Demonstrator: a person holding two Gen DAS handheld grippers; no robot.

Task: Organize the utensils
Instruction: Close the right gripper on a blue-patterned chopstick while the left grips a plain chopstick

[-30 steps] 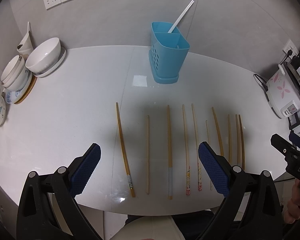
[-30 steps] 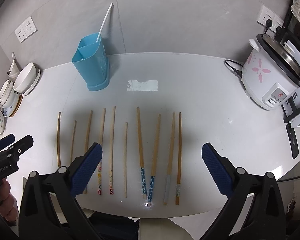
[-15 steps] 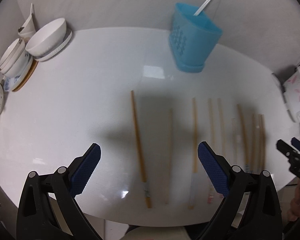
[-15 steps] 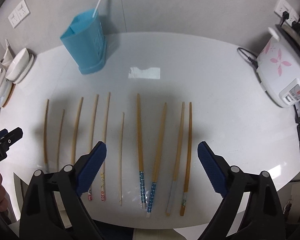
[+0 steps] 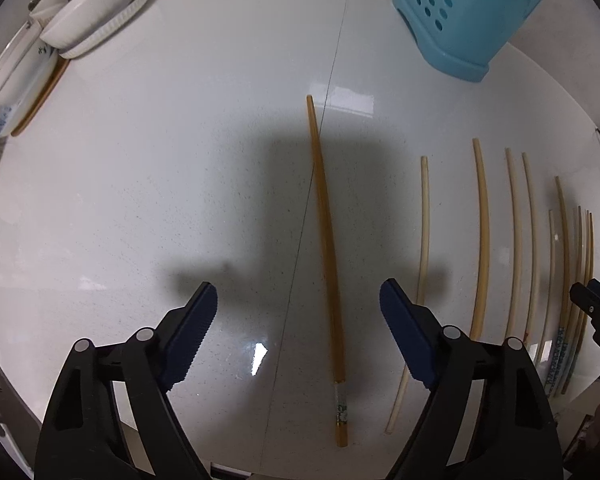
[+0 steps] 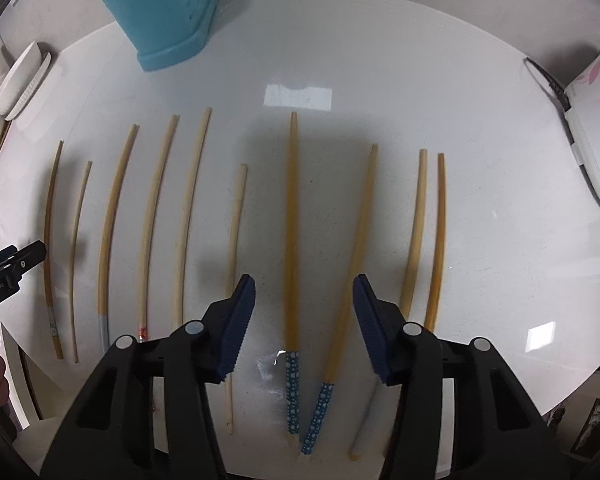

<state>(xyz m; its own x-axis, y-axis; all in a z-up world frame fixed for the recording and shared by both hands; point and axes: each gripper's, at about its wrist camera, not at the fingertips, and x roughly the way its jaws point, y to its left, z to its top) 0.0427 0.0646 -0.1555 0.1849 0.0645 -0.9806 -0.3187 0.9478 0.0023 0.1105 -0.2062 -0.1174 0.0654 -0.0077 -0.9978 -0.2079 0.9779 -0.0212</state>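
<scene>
Several wooden chopsticks lie side by side on the white counter. My left gripper [image 5: 298,322] is open, low over the leftmost amber chopstick [image 5: 326,248], which lies between its pads. My right gripper [image 6: 304,316] is open and straddles a pair with blue dotted ends: one chopstick [image 6: 292,248] and its mate [image 6: 350,264]. The blue utensil holder [image 5: 466,12] stands at the back; it also shows in the right wrist view [image 6: 162,8]. Nothing is held.
Stacked white bowls and plates [image 5: 88,12] sit at the far left. A white rice cooker [image 6: 596,120] with its cord stands at the right. The counter's front edge runs just under both grippers.
Both grippers have dropped down and forward toward the counter. The right gripper's jaws have narrowed around the blue-dotted pair. The left has shifted over the leftmost chopstick.
</scene>
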